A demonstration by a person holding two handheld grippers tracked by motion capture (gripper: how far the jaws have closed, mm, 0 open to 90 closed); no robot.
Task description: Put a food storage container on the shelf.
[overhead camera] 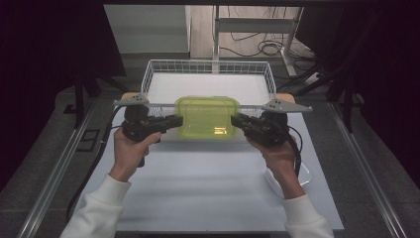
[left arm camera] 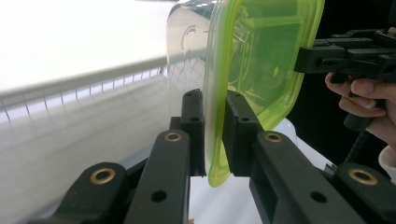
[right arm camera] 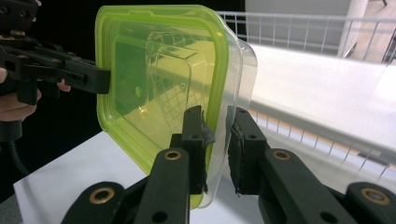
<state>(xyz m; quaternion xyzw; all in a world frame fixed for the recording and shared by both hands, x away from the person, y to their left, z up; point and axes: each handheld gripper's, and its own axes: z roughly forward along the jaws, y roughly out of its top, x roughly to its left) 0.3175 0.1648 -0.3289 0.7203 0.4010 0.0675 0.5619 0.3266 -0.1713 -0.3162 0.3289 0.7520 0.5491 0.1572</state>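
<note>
A clear plastic container with a lime-green lid (overhead camera: 207,116) hangs level in the air, just in front of the wire basket. My left gripper (overhead camera: 178,121) is shut on its left rim and my right gripper (overhead camera: 235,121) on its right rim. In the left gripper view the jaws (left arm camera: 215,135) pinch the green lid edge (left arm camera: 261,56), and the other gripper (left arm camera: 303,58) clamps the far side. In the right gripper view the jaws (right arm camera: 217,140) hold the lid and clear wall (right arm camera: 154,79), with the left gripper (right arm camera: 105,79) across from them.
A white wire basket (overhead camera: 208,63) with a white floor stands at the back of the white table mat (overhead camera: 198,188). A clear plastic piece (overhead camera: 303,177) lies on the mat by the right forearm. Metal rails run along both sides of the table.
</note>
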